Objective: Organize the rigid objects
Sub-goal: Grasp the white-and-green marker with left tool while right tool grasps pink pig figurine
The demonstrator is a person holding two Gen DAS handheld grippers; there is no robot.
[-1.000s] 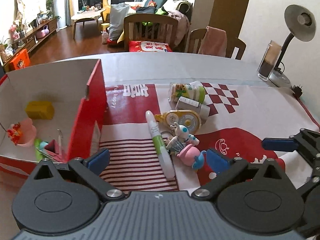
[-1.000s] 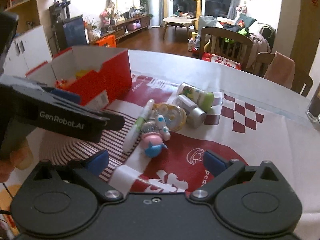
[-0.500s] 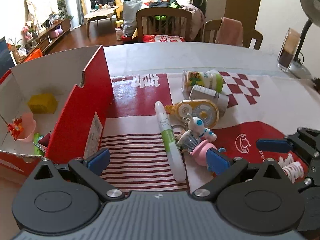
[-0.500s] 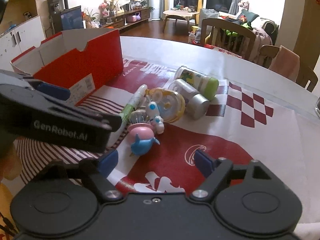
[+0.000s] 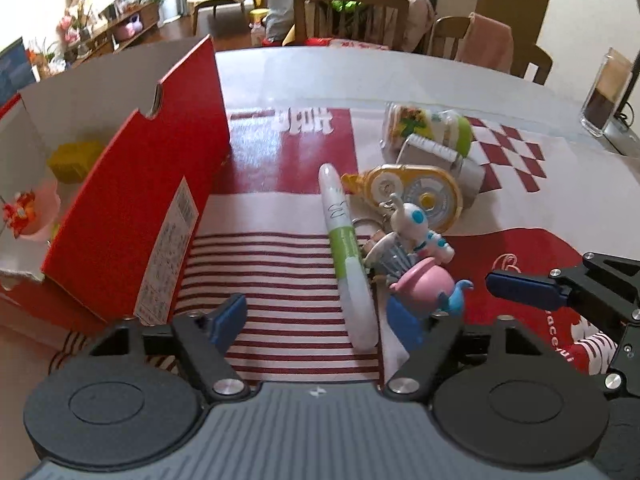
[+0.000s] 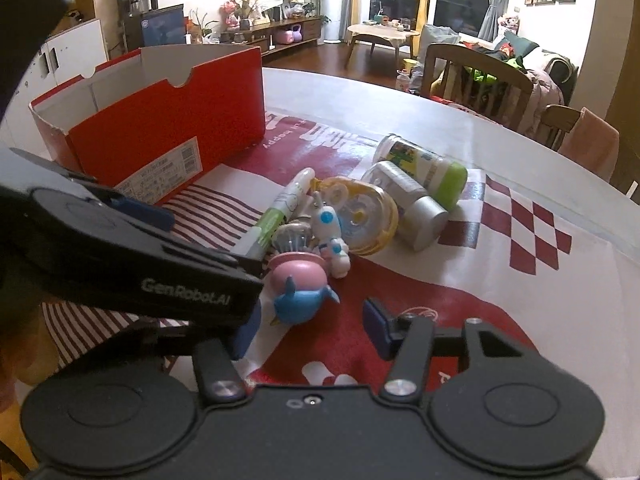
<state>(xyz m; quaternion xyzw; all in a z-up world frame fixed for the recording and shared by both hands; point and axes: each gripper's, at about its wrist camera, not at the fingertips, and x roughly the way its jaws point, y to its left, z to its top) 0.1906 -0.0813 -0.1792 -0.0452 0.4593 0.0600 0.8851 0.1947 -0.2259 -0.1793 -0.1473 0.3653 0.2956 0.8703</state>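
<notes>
Between the left tool's (image 5: 316, 322) parted pads, the white-green marker (image 5: 348, 256).

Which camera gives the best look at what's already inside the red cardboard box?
The left wrist view: it looks over the wall of the red cardboard box at a yellow block and a pink toy inside. The right wrist view shows only the box's outside and rim.
</notes>
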